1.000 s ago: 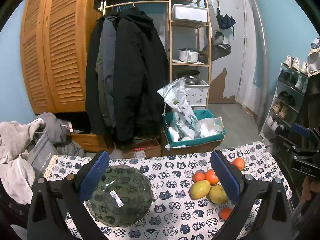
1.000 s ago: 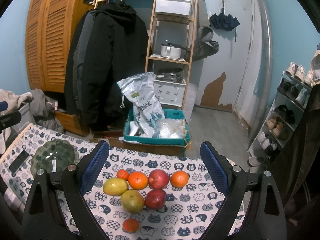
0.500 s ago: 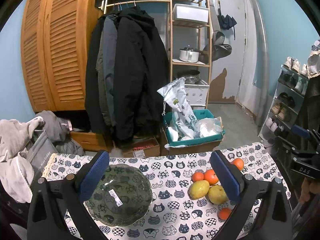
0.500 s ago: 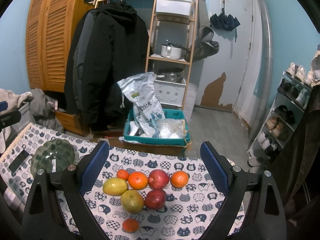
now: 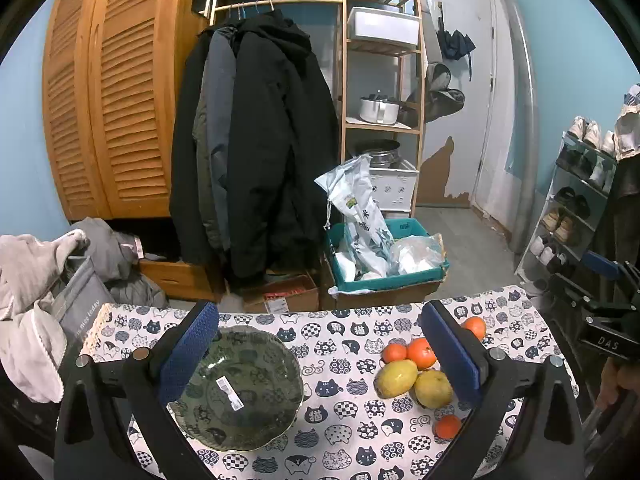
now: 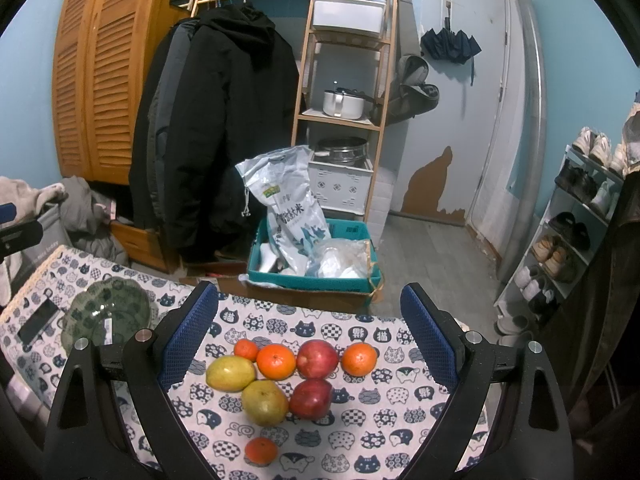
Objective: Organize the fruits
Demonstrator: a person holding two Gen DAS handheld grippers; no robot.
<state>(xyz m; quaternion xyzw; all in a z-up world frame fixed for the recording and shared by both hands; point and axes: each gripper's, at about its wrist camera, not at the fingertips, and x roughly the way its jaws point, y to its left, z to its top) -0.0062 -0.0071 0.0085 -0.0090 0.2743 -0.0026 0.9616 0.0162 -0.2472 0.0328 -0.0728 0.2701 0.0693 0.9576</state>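
A table with a cat-print cloth holds a cluster of fruit: two yellow-green pears, two red apples, and several oranges. A green glass bowl with a sticker stands empty to the left; it also shows in the right wrist view. My left gripper is open and empty, above the table with the bowl under its left finger. My right gripper is open and empty, hovering over the fruit cluster.
A black phone lies on the table's left end. Beyond the far edge stand a teal crate with bags, hanging coats, a wooden shelf and a shoe rack. Grey clothes pile up at the left.
The left gripper has drifted slightly, so the bowl and fruit sit a little lower in its view. The right view is unchanged. Both grippers stay open.
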